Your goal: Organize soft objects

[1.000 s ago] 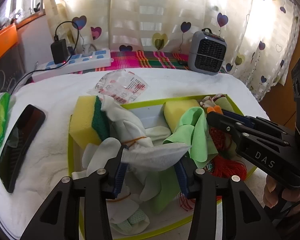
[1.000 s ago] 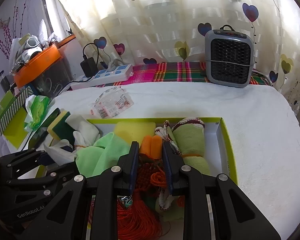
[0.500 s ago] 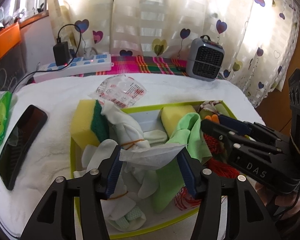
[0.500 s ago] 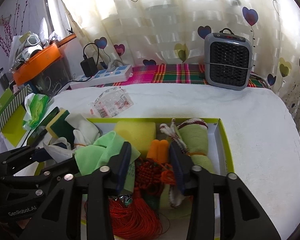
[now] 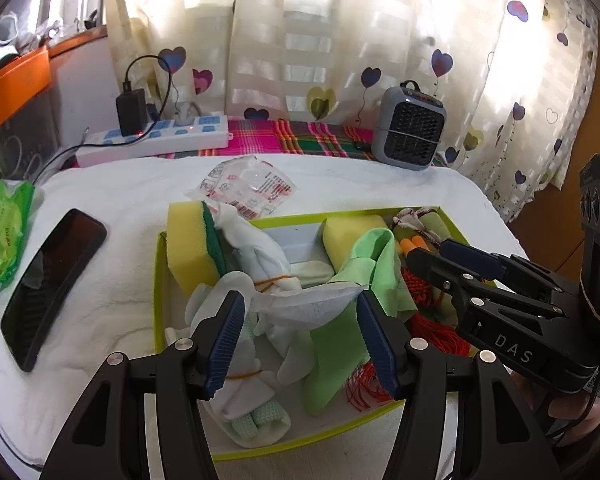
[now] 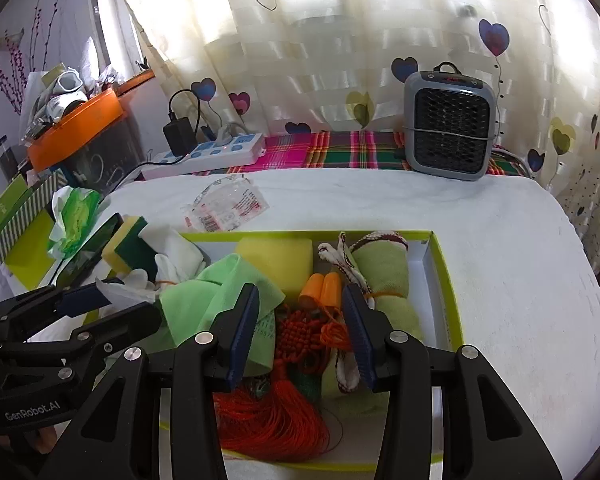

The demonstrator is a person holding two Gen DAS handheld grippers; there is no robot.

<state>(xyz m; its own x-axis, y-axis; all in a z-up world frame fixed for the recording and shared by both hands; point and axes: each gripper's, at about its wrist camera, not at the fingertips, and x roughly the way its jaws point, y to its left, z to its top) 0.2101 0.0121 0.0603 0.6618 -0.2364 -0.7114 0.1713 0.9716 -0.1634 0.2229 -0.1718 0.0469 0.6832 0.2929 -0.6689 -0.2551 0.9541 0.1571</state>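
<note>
Left tool (image 5: 300, 336) jaws opening, wide apart, white mask (image 5: 308, 304) lying between the pads, not pinched. Right tool (image 6: 300, 332) jaws standing apart over the red tassel knot (image 6: 300, 332), nothing clamped. Both hanging over the green-rimmed box (image 6: 440, 280), which is holding the soft stuff: green cloth (image 6: 204, 300), yellow sponge (image 6: 276, 260), orange earplugs (image 6: 320, 284), rolled green towel (image 6: 384, 272), white gloves (image 5: 260, 248). Box sitting on the white-covered table (image 6: 500, 260); phone (image 5: 48, 284) lying left of it, heater (image 6: 448, 128) at far right.

Packet (image 5: 248, 188) print too small
</note>
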